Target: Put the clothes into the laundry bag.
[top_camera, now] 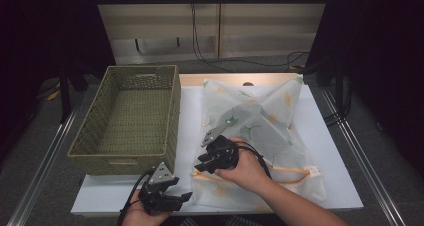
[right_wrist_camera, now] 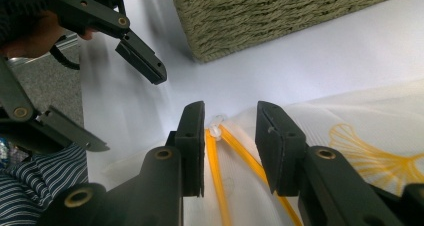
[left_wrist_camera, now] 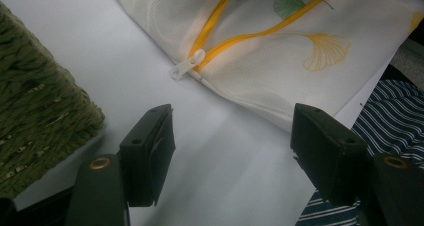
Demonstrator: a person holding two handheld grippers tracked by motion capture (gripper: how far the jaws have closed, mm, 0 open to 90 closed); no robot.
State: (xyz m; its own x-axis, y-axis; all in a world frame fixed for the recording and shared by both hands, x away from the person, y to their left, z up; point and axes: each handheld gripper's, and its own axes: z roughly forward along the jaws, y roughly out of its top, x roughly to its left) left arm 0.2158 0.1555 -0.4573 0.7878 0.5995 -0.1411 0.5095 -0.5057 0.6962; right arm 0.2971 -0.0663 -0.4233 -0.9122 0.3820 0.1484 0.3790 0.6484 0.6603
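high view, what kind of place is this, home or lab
Probably a lab or recording bench rather than a home: a white table edged by metal rails, loose cables on the floor by a plain panelled wall, dark surroundings. A wicker basket and a zipped mesh bag lie set out like props.

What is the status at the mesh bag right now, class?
Right gripper open, jaws astride white zipper pull of white leaf-print mesh bag. Left gripper open, holding nothing. Green woven basket beside, not obstructing.

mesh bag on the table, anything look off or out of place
Nothing damaged or spilled. The mesh bag lies crumpled and skewed on the table, its yellow zipper part open at the white pull. The wicker basket sits straight.
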